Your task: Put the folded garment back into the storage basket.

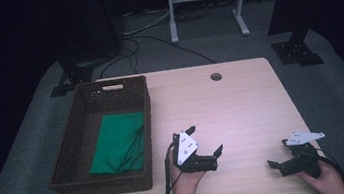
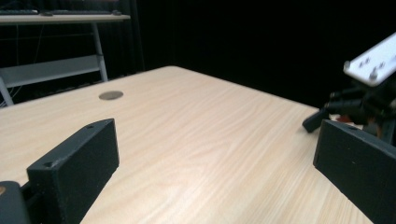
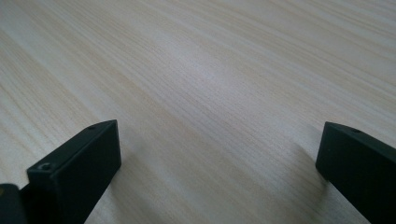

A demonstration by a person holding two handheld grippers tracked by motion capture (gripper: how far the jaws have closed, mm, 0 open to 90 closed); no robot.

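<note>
Green cloth (image 1: 118,143) lies crumpled inside basket (image 1: 70,140), soft folds, likely stowed there. Basket dark woven wicker, rectangular, handle slot. Left gripper (image 1: 207,140) just right of basket, jaws wide apart, empty. Right gripper (image 1: 279,152) well right of basket, likewise spread, empty. Desk (image 1: 241,98) pale wood grain, smooth.

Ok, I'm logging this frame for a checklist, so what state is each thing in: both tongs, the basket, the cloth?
Left tongs: open, holding nothing, above the table near the front edge.
Right tongs: open, holding nothing, low over the table's front right part.
Green cloth: loosely folded, lying inside the basket.
Basket: upright on the table's left side, holding the cloth.
Table: bare wood beneath both tongs.
</note>
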